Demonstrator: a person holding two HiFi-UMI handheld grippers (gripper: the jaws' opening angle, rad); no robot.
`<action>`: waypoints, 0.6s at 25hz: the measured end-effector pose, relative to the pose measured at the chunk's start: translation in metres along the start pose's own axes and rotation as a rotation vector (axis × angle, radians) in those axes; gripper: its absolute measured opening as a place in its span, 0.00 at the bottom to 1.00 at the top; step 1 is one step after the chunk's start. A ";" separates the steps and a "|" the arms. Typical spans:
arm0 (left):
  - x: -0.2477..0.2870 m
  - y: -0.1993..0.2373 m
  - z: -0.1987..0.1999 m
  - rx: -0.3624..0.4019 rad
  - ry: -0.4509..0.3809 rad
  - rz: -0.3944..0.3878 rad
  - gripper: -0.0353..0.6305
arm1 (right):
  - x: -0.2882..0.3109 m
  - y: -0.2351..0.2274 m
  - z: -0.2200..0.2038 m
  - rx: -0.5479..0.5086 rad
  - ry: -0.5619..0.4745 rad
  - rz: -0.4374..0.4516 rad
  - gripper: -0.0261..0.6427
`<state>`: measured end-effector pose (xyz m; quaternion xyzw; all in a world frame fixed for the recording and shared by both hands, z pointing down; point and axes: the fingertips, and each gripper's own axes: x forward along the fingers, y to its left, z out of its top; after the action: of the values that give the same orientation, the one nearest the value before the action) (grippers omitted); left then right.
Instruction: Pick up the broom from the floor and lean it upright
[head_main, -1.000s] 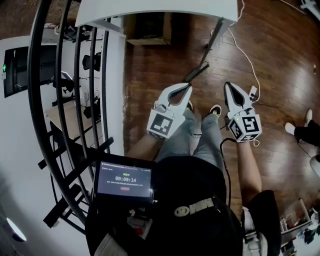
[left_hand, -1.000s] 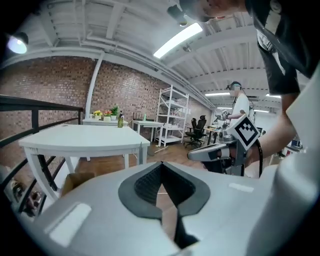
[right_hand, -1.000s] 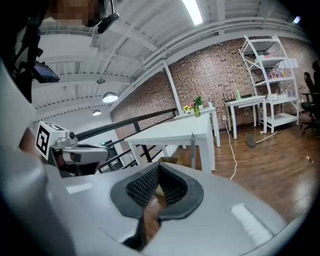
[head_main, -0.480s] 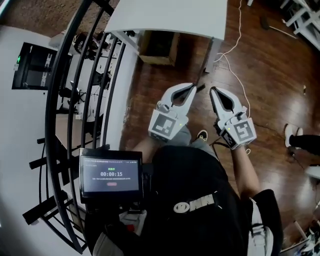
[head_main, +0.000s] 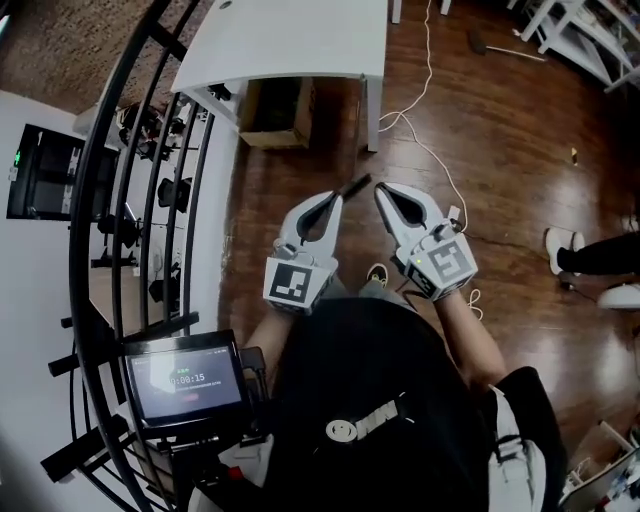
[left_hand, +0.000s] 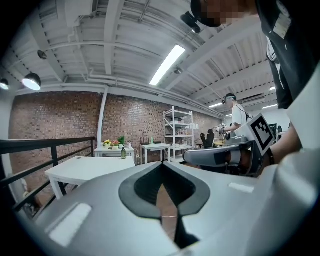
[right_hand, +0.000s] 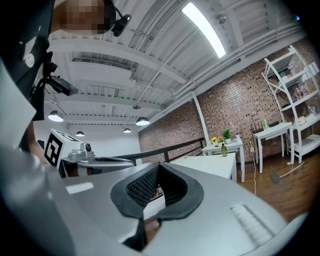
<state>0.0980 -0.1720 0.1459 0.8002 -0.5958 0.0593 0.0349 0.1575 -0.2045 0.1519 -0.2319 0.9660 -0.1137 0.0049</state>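
In the head view both grippers are held side by side, high over the wooden floor and in front of my body. My left gripper (head_main: 336, 197) is shut, and its own view (left_hand: 162, 165) shows nothing between its jaws. My right gripper (head_main: 381, 189) is shut and empty too (right_hand: 159, 165). A short dark stick-like piece (head_main: 357, 185) shows just past the left tip; I cannot tell if it lies on the floor. A long-handled broom-like thing (head_main: 508, 52) lies on the floor far off at the upper right, and is also seen near the shelf (right_hand: 280, 174).
A white table (head_main: 300, 40) stands ahead with a cardboard box (head_main: 275, 112) under it. A black railing (head_main: 150, 150) runs along the left. A white cable (head_main: 425, 150) trails over the floor. Another person's feet (head_main: 590, 255) are at the right edge.
Both grippers have risen toward the camera and stayed shut. The view has swung, so more of the table shows. Less of the dark piece by the left tip is visible.
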 end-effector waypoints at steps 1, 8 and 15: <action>0.000 -0.004 0.001 0.002 0.000 -0.001 0.08 | -0.004 0.001 0.000 -0.018 -0.005 0.003 0.04; -0.015 -0.015 0.019 0.021 -0.029 -0.001 0.08 | -0.014 0.021 0.012 -0.026 -0.028 0.026 0.04; -0.013 -0.009 0.023 0.020 -0.041 -0.001 0.08 | -0.003 0.028 0.014 -0.031 -0.021 0.049 0.04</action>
<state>0.1037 -0.1600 0.1210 0.8019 -0.5953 0.0489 0.0148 0.1490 -0.1818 0.1323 -0.2092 0.9730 -0.0960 0.0142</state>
